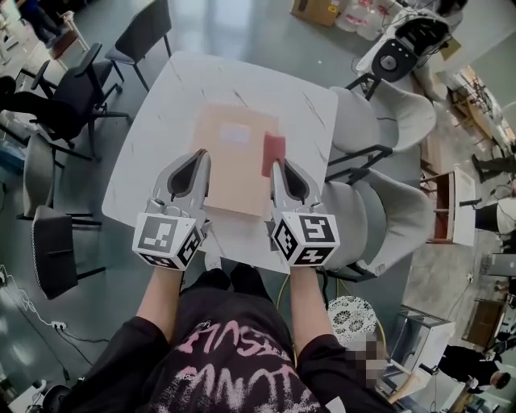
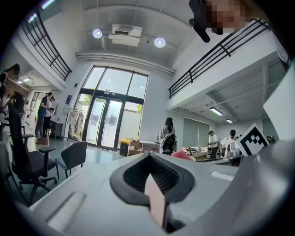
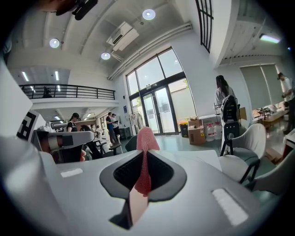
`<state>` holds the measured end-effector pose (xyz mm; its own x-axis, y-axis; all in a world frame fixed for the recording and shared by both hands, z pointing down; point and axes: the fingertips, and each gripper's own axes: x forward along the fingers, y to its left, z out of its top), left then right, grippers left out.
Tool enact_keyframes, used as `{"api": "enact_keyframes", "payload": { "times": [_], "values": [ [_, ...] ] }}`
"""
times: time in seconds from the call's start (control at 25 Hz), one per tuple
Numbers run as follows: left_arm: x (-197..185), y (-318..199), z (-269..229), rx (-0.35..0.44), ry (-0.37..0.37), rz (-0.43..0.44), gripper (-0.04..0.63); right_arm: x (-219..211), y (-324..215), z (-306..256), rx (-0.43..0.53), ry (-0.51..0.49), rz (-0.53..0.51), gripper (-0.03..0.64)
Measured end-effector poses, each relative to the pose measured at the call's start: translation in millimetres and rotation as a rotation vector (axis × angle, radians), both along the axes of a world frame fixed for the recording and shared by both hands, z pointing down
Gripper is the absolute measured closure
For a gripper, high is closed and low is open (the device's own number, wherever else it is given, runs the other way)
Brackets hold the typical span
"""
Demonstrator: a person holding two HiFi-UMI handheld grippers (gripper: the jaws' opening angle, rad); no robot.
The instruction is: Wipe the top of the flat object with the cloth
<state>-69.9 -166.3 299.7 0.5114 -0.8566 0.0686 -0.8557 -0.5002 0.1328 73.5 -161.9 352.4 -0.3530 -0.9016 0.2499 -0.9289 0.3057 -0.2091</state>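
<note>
Cloth, red, is pinched in the closed right tongs over the right edge of the cardboard sheet. The left tongs clamp the sheet's left edge on the white worktop.

— What's the room like from your end?
— I see a high white hall with tall glass doors, round ceiling lights and a black-railed balcony.
— And lower down?
— A glossy grey floor. A white marbled table stands in the middle, with black chairs to its left and pale grey chairs to its right. I can make out cardboard boxes on the floor beyond.
</note>
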Motion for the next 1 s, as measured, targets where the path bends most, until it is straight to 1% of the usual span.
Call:
{"api": "enact_keyframes", "payload": {
  "times": [0.36,1.0],
  "values": [
    [1.3,3.1,-18.3,0.026,-0.001,0.008,0.595,6.9,8.9,-22.3,0.042,-0.001,0.02,0.572],
    [-4.6,6.1,-46.6,0.079,-0.007,-0.011,0.595,14.6,14.0,-54.9,0.111,-0.02,0.021,0.572]
  ]
}}
